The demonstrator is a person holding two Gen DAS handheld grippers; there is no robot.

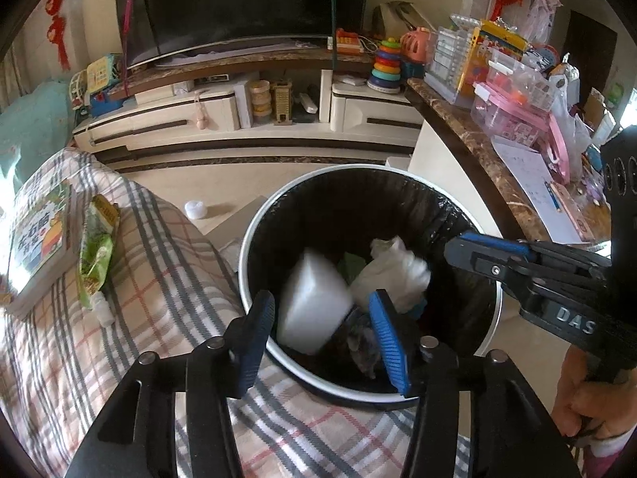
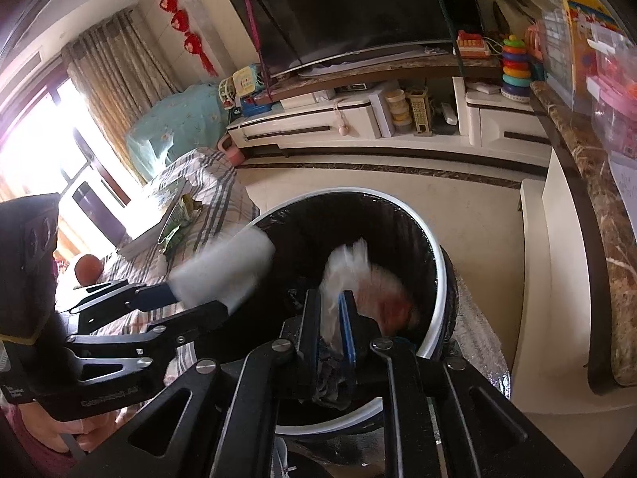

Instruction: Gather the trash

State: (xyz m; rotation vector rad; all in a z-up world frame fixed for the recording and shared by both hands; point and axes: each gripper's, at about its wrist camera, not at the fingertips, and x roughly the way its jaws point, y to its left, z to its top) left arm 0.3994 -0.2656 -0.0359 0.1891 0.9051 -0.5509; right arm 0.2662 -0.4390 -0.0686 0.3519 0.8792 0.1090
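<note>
Your plaid-covered surface (image 1: 167, 263) carries a book (image 1: 38, 247), a green snack wrapper (image 1: 95, 255) beside it and a small white bottle (image 1: 102, 310). On the pale floor (image 1: 223, 183) stands your black-lined trash bin (image 1: 254, 239), with a white wad (image 1: 195, 210) lying nearby.

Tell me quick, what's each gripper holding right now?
Left gripper: open, white block loose between its fingers, over the bin.
Right gripper: barely open, white wad at its fingers, apparently let go.
</note>
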